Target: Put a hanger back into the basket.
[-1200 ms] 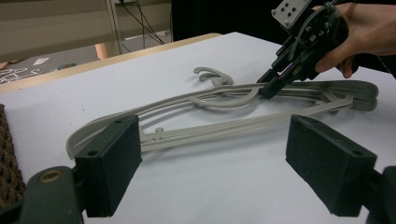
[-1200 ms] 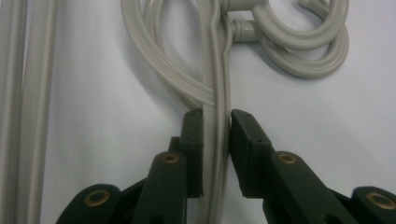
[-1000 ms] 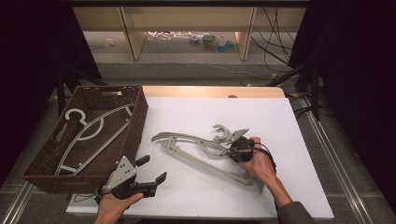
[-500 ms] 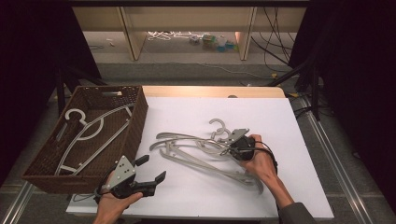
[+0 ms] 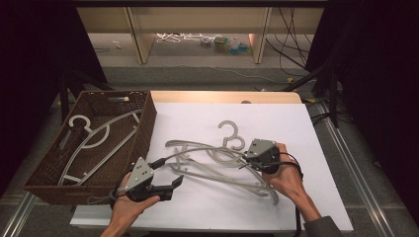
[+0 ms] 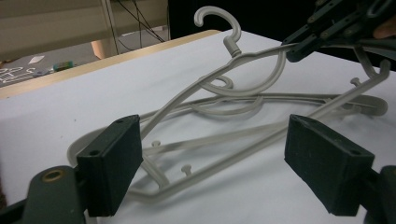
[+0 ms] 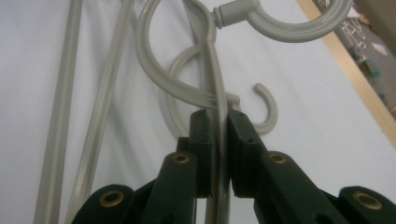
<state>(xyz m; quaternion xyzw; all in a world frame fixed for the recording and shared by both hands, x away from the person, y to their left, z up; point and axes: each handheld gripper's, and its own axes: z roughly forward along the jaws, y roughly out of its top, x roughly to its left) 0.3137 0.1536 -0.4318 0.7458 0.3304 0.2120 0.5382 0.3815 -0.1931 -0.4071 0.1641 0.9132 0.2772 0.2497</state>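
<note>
Farthest left, the brown wicker basket (image 5: 143, 129) sat at the table's edge with two pale hangers (image 5: 94, 140) lying flat inside it, one hook curled toward the far left corner. I could not tell whether the two touched each other.

Just right of the basket's near corner, I had the left gripper (image 5: 170, 183) low over the white table (image 5: 207, 118), held in my left hand (image 5: 129, 207), its grey three-cornered plate on top. Its jaws stood spread wide with nothing between the pads; in the left gripper view the pads (image 6: 112, 163) framed the tangle of hangers beyond them without touching any.

In the middle of the table lay that loose heap of grey hangers (image 5: 217, 170), crossing one another. One of them, the lifted hanger (image 5: 197, 150), was raised at its hook end, its arm sloping down toward the left until it met the table near the left gripper. Its hook (image 6: 215, 18) stood up clear of the surface in the left gripper view, while a second hook (image 7: 266, 109) lay flat on the white sheet beneath.

To the right, my right hand (image 5: 286, 175) held the right gripper (image 5: 245, 157), whose jaws were pressed together on the thin arm of the lifted hanger, just below its hook. In the right gripper view the rod ran straight up between the two black pads (image 7: 203, 135).
</note>
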